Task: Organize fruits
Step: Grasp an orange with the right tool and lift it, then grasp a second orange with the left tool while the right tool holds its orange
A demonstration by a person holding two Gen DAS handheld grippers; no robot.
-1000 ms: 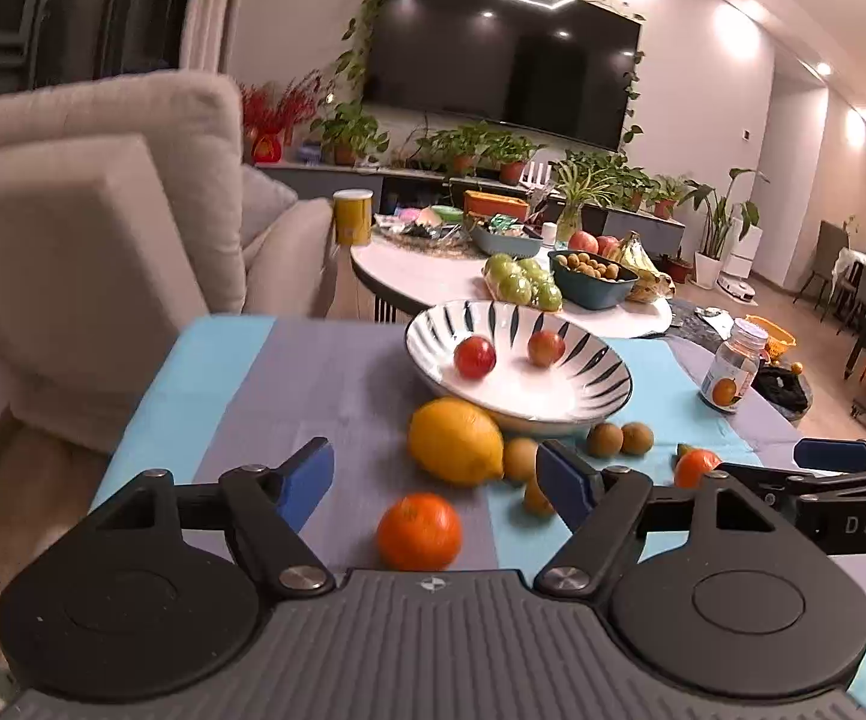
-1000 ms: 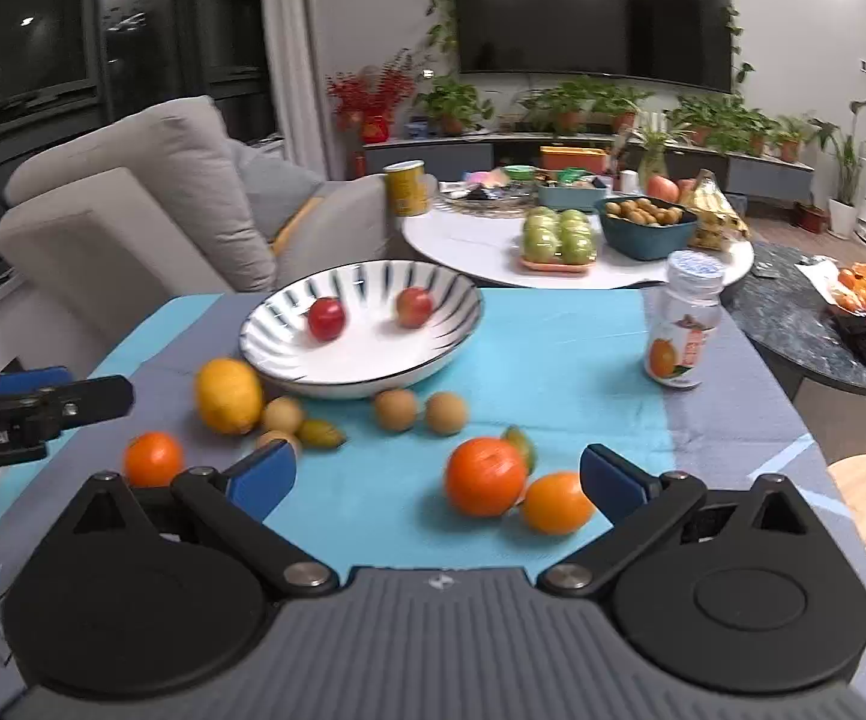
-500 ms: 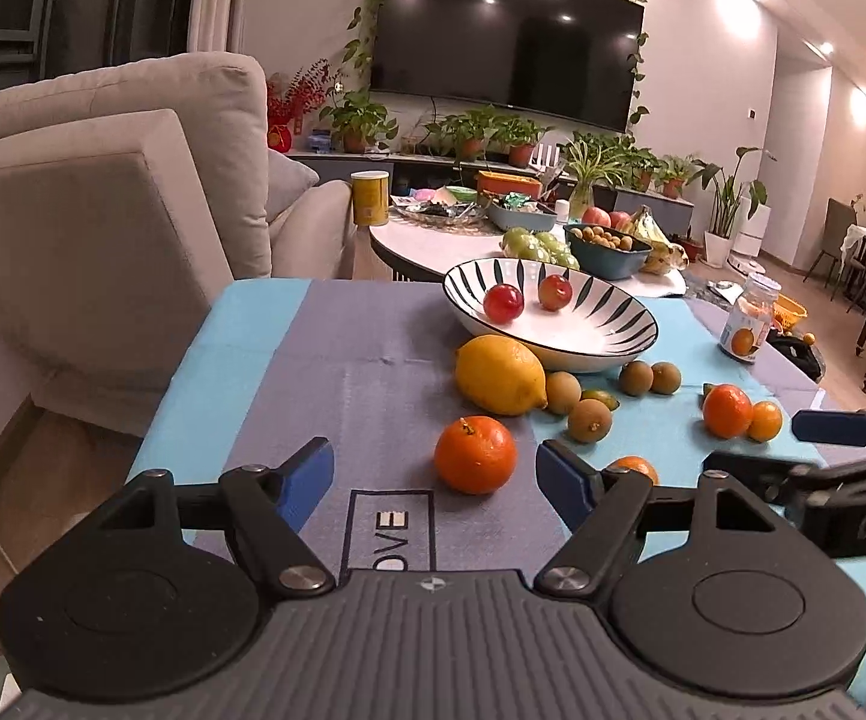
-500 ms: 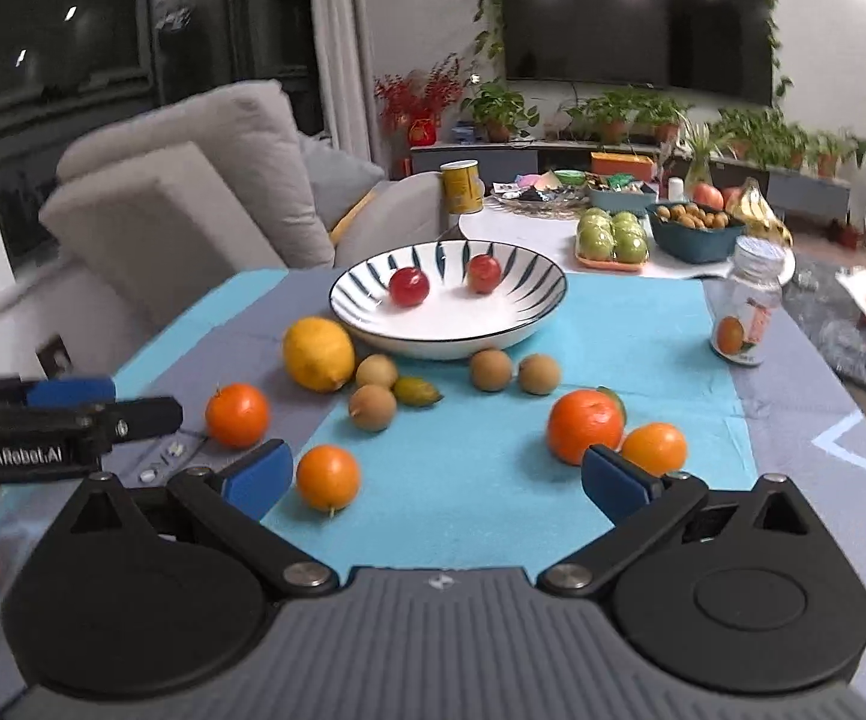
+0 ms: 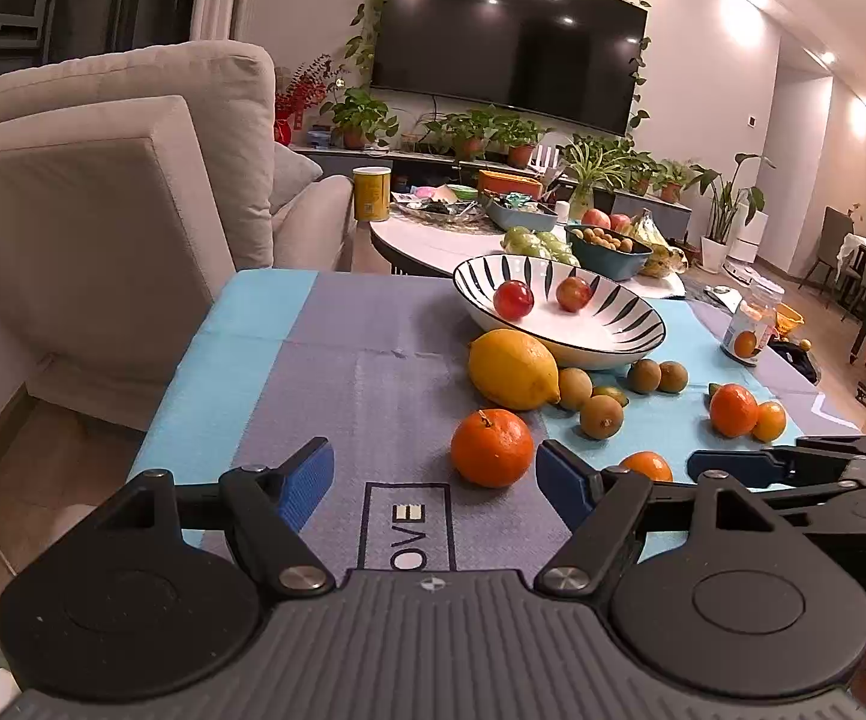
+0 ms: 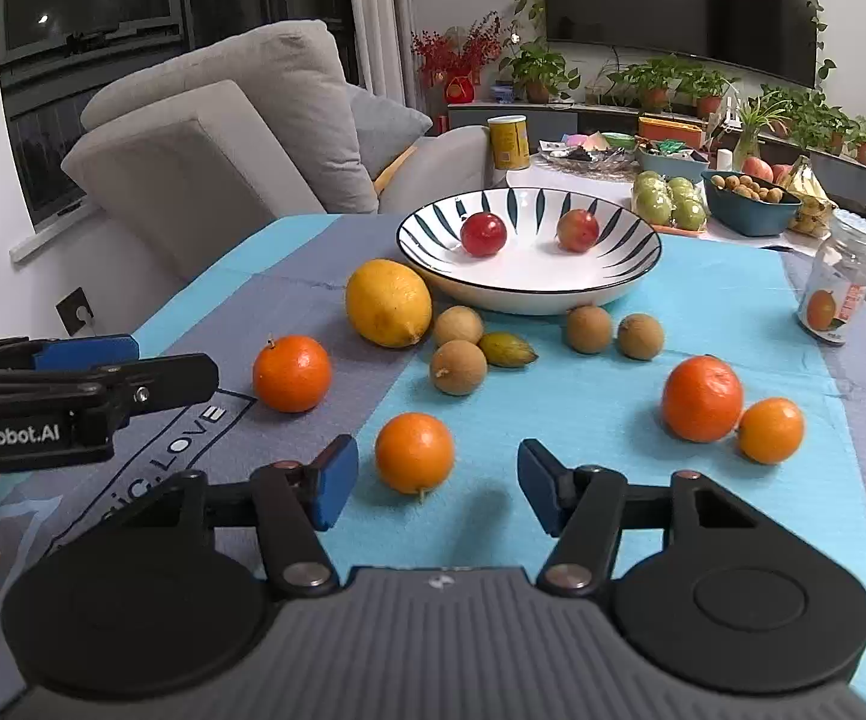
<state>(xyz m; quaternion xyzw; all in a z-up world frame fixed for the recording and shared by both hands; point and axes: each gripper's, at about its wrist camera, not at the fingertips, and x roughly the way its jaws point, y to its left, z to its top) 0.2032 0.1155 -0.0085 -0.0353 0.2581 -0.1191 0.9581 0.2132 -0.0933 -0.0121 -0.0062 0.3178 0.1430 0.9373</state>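
Your left gripper (image 5: 434, 474) is gaping wide, empty, before an orange (image 5: 492, 447). Your right gripper (image 6: 437, 483) is gaping too, its jaws flanking another orange (image 6: 414, 452) untouched near the table's (image 6: 643, 516) front edge.

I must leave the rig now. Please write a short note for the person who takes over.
Left gripper: open, empty, an orange just ahead.
Right gripper: open, empty, another orange at its jaws.
Striped bowl: two red fruits inside.
Left on the cloth: lemon, four oranges, four small brown fruits, one green fruit.
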